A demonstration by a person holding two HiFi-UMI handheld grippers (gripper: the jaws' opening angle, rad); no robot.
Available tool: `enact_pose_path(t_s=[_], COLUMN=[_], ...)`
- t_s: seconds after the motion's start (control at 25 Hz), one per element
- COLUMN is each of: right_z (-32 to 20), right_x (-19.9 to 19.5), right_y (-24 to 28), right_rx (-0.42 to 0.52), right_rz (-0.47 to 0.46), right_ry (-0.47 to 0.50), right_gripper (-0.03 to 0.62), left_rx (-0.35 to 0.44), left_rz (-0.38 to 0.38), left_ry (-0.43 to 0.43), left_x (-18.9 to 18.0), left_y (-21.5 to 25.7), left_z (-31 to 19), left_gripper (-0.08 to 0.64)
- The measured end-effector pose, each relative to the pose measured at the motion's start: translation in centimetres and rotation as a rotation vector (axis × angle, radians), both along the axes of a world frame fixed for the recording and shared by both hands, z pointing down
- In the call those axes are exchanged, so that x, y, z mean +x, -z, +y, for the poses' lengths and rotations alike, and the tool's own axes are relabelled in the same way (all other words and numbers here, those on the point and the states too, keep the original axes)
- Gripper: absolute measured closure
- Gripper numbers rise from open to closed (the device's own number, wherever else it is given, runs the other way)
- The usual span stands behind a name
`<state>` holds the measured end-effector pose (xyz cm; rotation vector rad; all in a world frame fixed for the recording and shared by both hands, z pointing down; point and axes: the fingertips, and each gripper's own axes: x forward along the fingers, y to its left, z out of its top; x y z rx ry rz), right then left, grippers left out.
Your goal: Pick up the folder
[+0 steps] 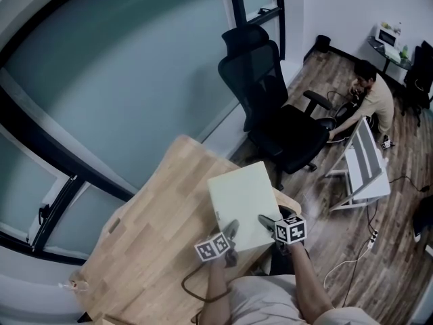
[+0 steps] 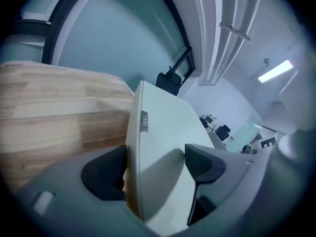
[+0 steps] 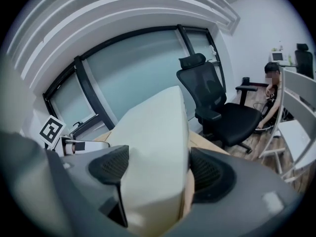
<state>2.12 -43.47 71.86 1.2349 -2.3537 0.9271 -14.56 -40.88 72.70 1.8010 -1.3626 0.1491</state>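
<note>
Office room with frosted glass wall [image 1: 135, 66], dark plank floor [image 1: 338, 205], and a crouching person [image 1: 375, 99] beside a white rack [image 1: 365, 161] in the far corner. Nearer, black mesh office chair [image 1: 281, 117] just beyond a light wooden desk [image 1: 145, 235].

Over the desk's chair-side edge, flat pale green folder [image 1: 242, 198], near edge apparently raised and tilted off the wood. Left gripper [image 1: 231, 230] and right gripper [image 1: 266, 222] side by side at that near edge. Left fingers [image 2: 103, 174] closed on the spine side, one underneath, the other down on the cover. Right fingers [image 3: 211, 174] clamped across the folder's thickness, pads against both faces.

Judged mid-lift, far end not clearly off the desk yet.

Risks from here:
- Held at one edge only, so liable to droop, swing or fan open.
- Apt to twist and slide out of the pads with uneven raising of the two hands.
- Far corner possibly dragging on the desk or clipping the chair.
</note>
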Motion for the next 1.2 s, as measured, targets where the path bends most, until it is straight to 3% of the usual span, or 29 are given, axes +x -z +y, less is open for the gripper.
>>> enact_pose_path(t_s=[0.24,0.64,1.2], right_z=[-1.4,-3.0,-2.8], right_x=[-0.1,-0.3,-1.3], right_y=[4.9,14.3,23.1], right_rx=[0.111,0.325,0.569], right_rz=[-0.056,-0.074,-0.113], right_ry=[-0.005,0.023,0.027], right_gripper=[0.207,0.207,0.207], left_rx=[0.142,0.359,0.557], left_rz=[-0.070,-0.091,-0.161], left_ry=[-0.007,0.027,0.033], left_x=[-0.3,-0.5,-1.5], left_y=[5.8,15.2,24.2], left_z=[-1.8,-3.0,-2.7], left_gripper=[0.198,0.198,0.198])
